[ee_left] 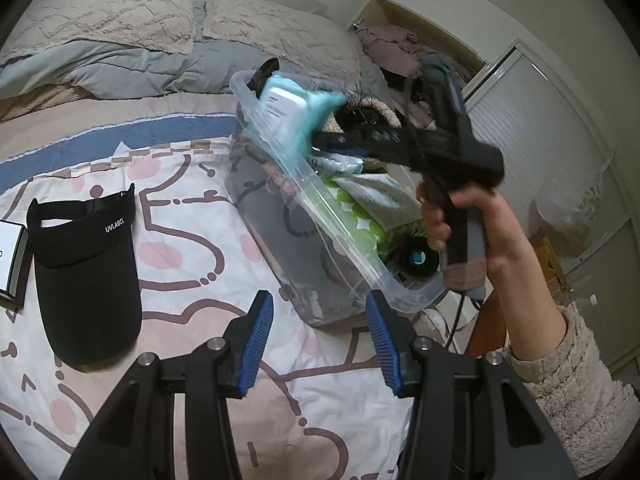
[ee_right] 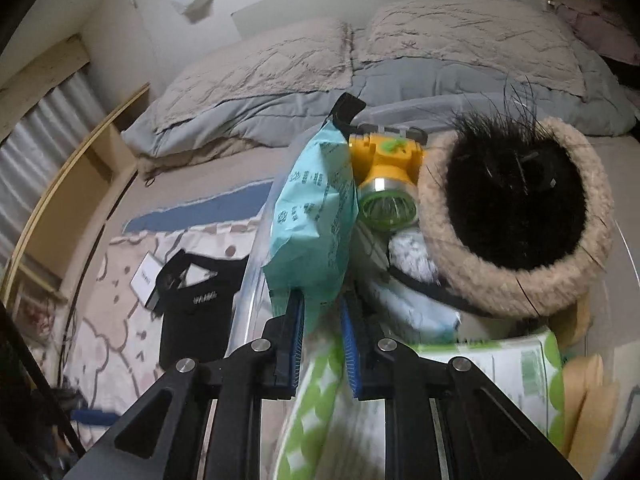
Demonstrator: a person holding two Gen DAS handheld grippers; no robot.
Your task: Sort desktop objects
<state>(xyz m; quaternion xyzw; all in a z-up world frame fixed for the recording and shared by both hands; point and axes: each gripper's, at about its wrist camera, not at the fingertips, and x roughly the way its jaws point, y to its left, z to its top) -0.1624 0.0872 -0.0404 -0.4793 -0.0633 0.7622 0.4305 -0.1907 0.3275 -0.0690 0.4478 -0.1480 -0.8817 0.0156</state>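
Note:
My right gripper (ee_right: 320, 304) is shut on a teal wipes packet (ee_right: 316, 216) and holds it over a clear plastic bin (ee_left: 360, 252); the packet also shows in the left wrist view (ee_left: 292, 108), blurred with motion. The bin holds a yellow headlamp (ee_right: 386, 172), a furry beige-rimmed black hat (ee_right: 516, 216) and green-and-white packs (ee_right: 516, 364). My left gripper (ee_left: 320, 320) is open and empty, low over the bed just in front of the bin. A black visor (ee_left: 86, 268) lies on the bedspread to the left, also in the right wrist view (ee_right: 196, 292).
A white box (ee_left: 10, 260) lies left of the visor. Pillows (ee_left: 120, 20) and a grey duvet (ee_left: 132, 64) are at the bed's head. A closet (ee_left: 532, 152) and clutter stand to the right of the bin.

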